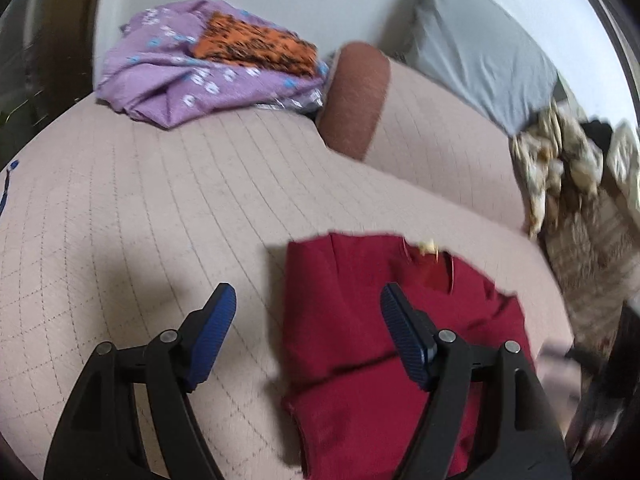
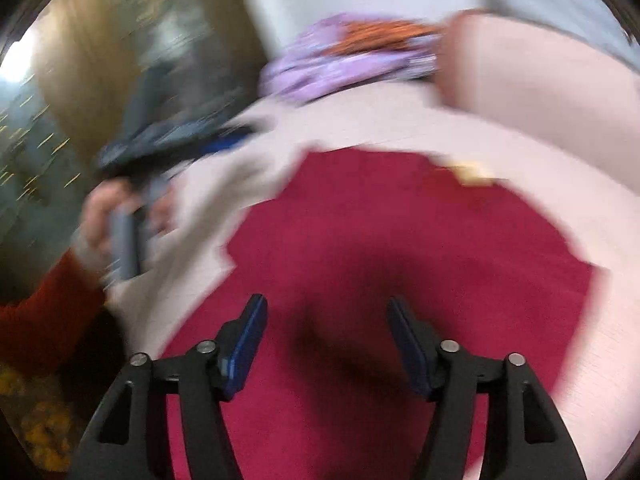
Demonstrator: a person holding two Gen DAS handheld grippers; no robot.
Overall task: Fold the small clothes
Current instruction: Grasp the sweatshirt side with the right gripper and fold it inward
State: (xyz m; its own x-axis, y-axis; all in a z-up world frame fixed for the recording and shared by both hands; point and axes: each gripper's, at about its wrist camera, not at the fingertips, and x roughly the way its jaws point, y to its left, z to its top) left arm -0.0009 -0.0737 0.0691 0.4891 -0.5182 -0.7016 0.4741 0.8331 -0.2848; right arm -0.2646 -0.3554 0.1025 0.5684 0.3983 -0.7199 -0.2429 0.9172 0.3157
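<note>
A dark red garment [image 1: 360,340] lies flat on the pinkish quilted bedcover [image 1: 140,208], with a small yellow tag near its collar. My left gripper [image 1: 308,300] is open and empty, above the garment's left edge. In the right wrist view the same red garment [image 2: 400,240] fills the middle, blurred by motion. My right gripper [image 2: 326,312] is open and empty, just above the cloth. The left gripper [image 2: 168,148] and the hand holding it show at the left of that view.
A pile of purple patterned and orange clothes [image 1: 208,64] lies at the far side of the bed. A brown bolster [image 1: 354,100] and a grey pillow [image 1: 480,48] lie behind. A patterned blanket [image 1: 568,184] hangs at the right edge.
</note>
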